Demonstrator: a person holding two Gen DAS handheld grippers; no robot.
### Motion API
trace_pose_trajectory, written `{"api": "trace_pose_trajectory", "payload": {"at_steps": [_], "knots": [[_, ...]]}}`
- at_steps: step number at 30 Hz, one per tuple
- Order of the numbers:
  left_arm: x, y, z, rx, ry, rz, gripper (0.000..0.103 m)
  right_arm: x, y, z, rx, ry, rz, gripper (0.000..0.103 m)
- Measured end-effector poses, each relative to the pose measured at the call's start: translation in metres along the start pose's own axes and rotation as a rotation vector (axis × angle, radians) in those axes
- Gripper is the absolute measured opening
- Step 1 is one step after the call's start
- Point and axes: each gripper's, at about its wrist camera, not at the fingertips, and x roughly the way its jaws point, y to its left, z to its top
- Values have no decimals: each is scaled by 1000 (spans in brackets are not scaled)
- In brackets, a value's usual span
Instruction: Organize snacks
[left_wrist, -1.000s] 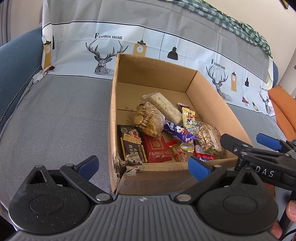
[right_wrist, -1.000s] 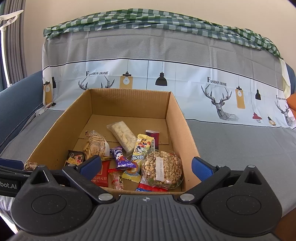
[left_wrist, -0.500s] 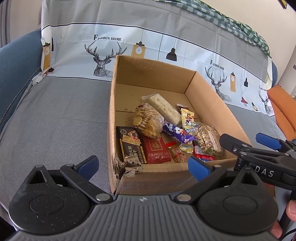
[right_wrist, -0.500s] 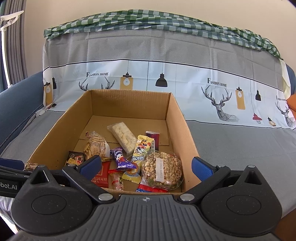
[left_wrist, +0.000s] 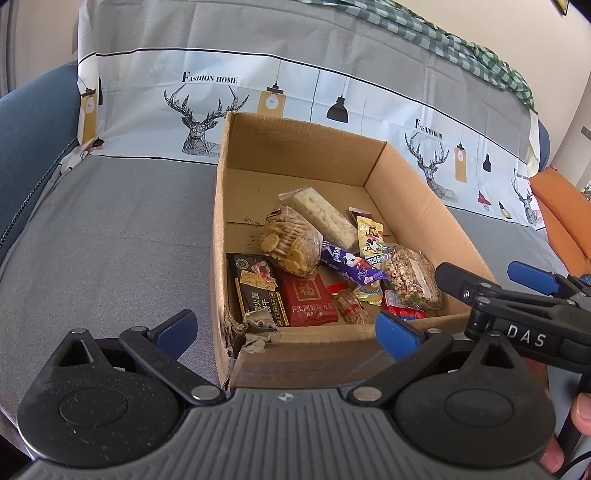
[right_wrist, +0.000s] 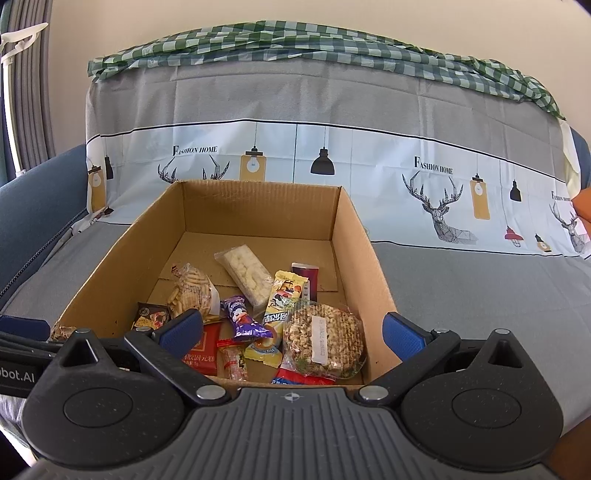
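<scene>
A sofa draped in a grey cover (right_wrist: 461, 295) with deer prints carries the cardboard box (left_wrist: 424, 206) in front of you. The snacks lie jumbled in its near half: a round nut cake (right_wrist: 325, 338), a bag of small biscuits (left_wrist: 290, 245), a red packet (left_wrist: 308, 301). Your left tool (left_wrist: 286, 330) and right tool (right_wrist: 291, 326) hover at the near rim, both spread and holding nothing. This fits either sorting about to start or packing just done. The torn near-left corner (left_wrist: 251, 330) could snag.

A: Bright, even daylight in both views; soft shadow inside the cardboard box (right_wrist: 369, 258).

B: Sharp centres. Fisheye bending grows toward every rim, with dark corners around 1 and 11 o'clock.
</scene>
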Motion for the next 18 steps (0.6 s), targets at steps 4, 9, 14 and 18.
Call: {"api": "trace_pose_trajectory", "payload": {"at_steps": [4,9,14,18], "knots": [[1,0,0,5,-3,0,102,0,-1,1,8,-3,1,102],[1,-1,0,8,-9,-9,102,-2,-2,1,17,-6,8,102],[2,-2,1,13,-12,-16,102,-3,-5,2,28,-4,7,102],[2,-3,1,18,-23,-27,102,-3,-5,3,26,-4,-2,102]]}}
